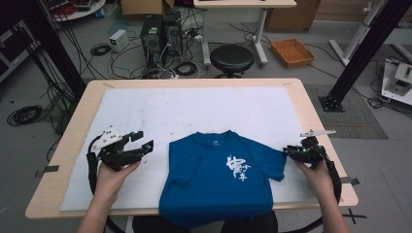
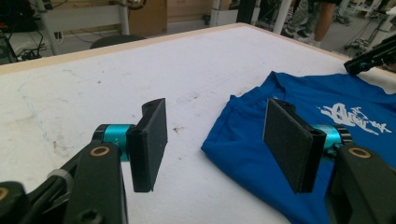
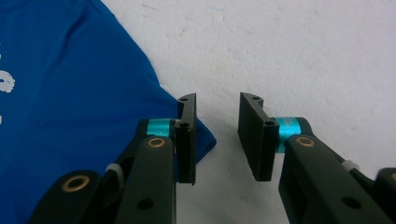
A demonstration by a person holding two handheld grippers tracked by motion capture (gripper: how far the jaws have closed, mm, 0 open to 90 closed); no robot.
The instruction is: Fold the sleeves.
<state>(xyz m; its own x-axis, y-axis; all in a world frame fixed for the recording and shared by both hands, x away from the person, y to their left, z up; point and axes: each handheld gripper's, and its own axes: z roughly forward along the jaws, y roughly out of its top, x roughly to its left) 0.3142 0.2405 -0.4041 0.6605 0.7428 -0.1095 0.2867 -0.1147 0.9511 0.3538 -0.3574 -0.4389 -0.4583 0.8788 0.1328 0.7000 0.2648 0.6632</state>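
flanking blue t-shirt (image 1: 218,182) on white mat (image 1: 145,111): left tool (image 1: 141,143) wide, empty; right tool (image 1: 287,151) narrow over sleeve tip, gripping nothing.

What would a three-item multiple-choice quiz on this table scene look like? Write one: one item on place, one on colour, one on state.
1. Where does the T-shirt lie on the table?
A. at the far edge
B. at the near edge, between the two grippers
C. on the floor

2. What colour is the print on the shirt?
A. white
B. yellow
C. red

3. How do the jaws of the left gripper stand?
A. clamped on the shirt
B. shut on nothing
C. apart, with nothing between them

Answers:
1 B, the shirt's hem hangs over the near edge, with the right gripper at its sleeve.
2 A, white marks show on blue cloth.
3 C, the left gripper view shows a wide gap over the white cover.
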